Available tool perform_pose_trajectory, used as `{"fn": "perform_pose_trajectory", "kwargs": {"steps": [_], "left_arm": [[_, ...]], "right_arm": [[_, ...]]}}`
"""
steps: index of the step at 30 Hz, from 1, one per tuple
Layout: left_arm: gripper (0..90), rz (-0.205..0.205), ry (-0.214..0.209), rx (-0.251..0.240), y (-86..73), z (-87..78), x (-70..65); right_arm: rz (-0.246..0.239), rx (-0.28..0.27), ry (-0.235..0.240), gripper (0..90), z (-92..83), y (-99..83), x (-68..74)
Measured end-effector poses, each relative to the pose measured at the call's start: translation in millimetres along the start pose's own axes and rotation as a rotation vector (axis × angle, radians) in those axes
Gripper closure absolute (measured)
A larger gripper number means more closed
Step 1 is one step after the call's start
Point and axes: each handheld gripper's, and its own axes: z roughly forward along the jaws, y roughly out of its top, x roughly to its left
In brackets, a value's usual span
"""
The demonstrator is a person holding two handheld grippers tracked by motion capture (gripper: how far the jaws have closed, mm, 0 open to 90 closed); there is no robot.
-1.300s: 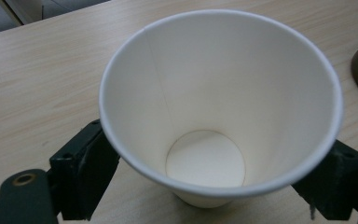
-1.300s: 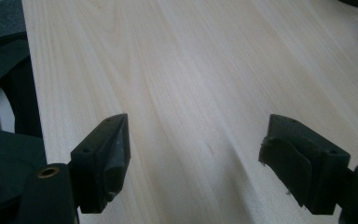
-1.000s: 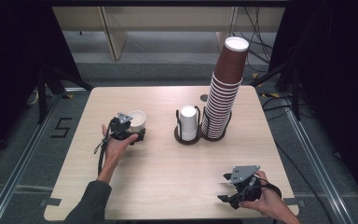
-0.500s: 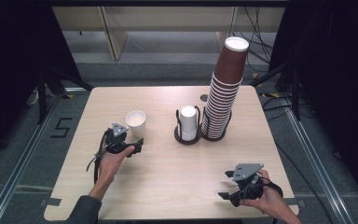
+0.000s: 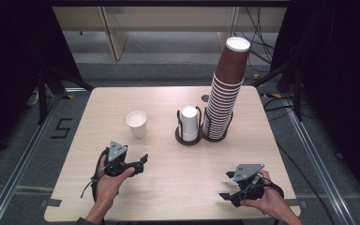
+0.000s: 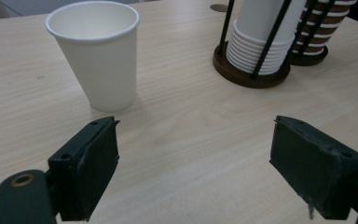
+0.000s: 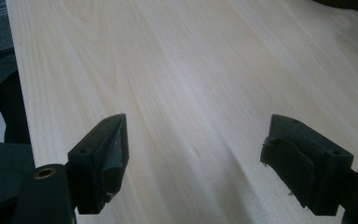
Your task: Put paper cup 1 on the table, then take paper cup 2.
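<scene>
1. On the left half of the table [image 5: 168, 101], a single white paper cup [image 5: 137, 123] is seen standing upright, mouth up, apart from everything else.
2. Nearer the front edge, just short of that cup, the left gripper [image 5: 140, 163] is held in the left hand [image 5: 108, 180]; its jaws are spread apart with nothing between them, and the cup is shown just beyond the left-hand jaw in the left gripper view [image 6: 98, 56].
3. At mid-table, a short stack of white cups [image 5: 189, 123] is held in a wire holder [image 5: 188, 137].
4. Just beside it, touching or nearly so, a tall stack of brown cups [image 5: 226, 91] is seen leaning slightly in a second holder.
5. At the front right corner, the right gripper [image 5: 228, 185] is held low; its jaws, which have just been opening, are parted over bare wood.
</scene>
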Motion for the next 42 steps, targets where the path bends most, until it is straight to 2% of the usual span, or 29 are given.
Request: {"fn": "perform_pose_trajectory", "kwargs": {"steps": [2,3,5,10,16,21,22,26,27,29,34,36,40,41,42], "left_arm": [[14.7,-0.008,-0.017,0.002,-5.7,-1.6,-3.7],[14.7,-0.002,-0.022,0.002,-8.6,-1.8,-5.7],[14.6,0.008,-0.025,0.009,-13.5,-3.1,-10.7],[14.7,0.048,-0.061,0.03,-25.7,-8.5,-23.7],[14.7,0.073,-0.087,0.051,-39.9,-14.8,-35.9],[14.7,0.094,-0.1,0.054,-53.8,-18.6,-46.8],[14.7,0.093,-0.123,0.053,-56.9,-18.5,-50.6],[14.7,0.13,-0.152,0.071,-60.1,-20.6,-58.7],[14.6,0.134,-0.156,0.074,-60.2,-20.9,-59.9],[14.7,0.135,-0.16,0.066,-60.6,-20.1,-61.2],[14.7,0.126,-0.148,0.065,-58.9,-19.7,-59.4],[14.7,0.128,-0.148,0.069,-59.1,-19.4,-58.8],[14.7,0.134,-0.164,0.061,-60.0,-17.5,-58.6],[14.7,0.133,-0.164,0.06,-60.1,-17.5,-58.6],[14.7,0.133,-0.164,0.061,-60.0,-17.4,-58.3]], "right_arm": [[0.0,0.001,0.0,22.2,0.6,-0.1,0.0],[0.01,0.003,-0.001,22.2,0.5,-0.2,0.6],[-0.007,0.009,0.006,22.1,0.4,0.3,-0.2],[-0.001,-0.002,0.009,22.1,1.3,0.1,-1.8],[0.042,-0.012,0.003,21.6,-1.3,-1.4,-4.9],[0.068,-0.048,-0.015,21.5,-4.2,0.2,-7.2],[0.072,-0.051,-0.02,21.6,-4.6,0.3,-7.5],[0.104,-0.072,-0.065,21.8,-10.6,2.5,-12.2],[0.131,-0.083,-0.07,21.6,-13.7,3.6,-14.2],[0.143,-0.111,-0.09,21.3,-18.9,5.7,-19.3],[0.21,-0.159,-0.144,20.0,-31.4,13.8,-29.2],[0.214,-0.18,-0.154,19.6,-37.3,18.5,-34.4],[0.239,-0.221,-0.207,18.2,-55.6,32.5,-45.9],[0.226,-0.236,-0.218,17.9,-60.6,36.6,-49.9],[0.244,-0.242,-0.219,17.5,-62.4,38.9,-50.0]]}}
